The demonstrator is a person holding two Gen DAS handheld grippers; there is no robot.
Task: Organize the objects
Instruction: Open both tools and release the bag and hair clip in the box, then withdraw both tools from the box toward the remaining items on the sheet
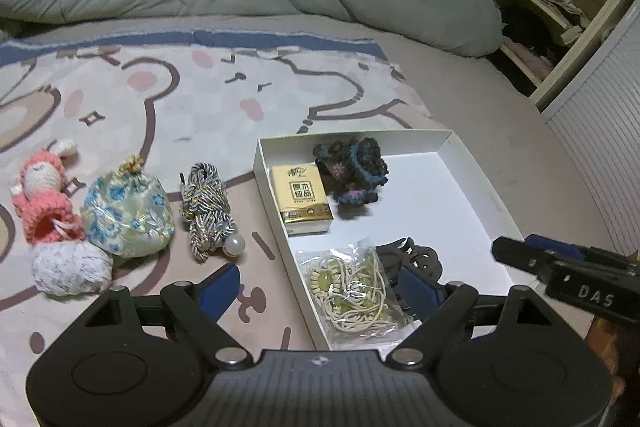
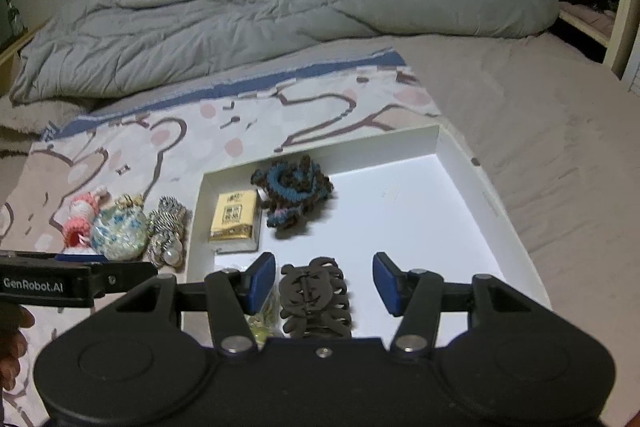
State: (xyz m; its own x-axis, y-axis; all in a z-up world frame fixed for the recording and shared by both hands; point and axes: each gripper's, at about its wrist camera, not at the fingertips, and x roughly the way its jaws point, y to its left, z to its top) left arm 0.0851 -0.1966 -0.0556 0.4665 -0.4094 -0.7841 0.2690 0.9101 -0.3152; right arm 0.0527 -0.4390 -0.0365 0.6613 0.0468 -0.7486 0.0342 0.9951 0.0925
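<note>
Only the right view shows the hair clip (image 2: pixel 315 301) whole.

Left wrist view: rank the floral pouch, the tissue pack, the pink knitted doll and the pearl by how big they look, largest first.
1. Floral pouch
2. Pink knitted doll, which looks close to the pouch in extent, so their order is unsure
3. Tissue pack
4. Pearl, clearly smallest

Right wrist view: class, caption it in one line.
Open right tongs above a brown hair claw in the white box.
</note>
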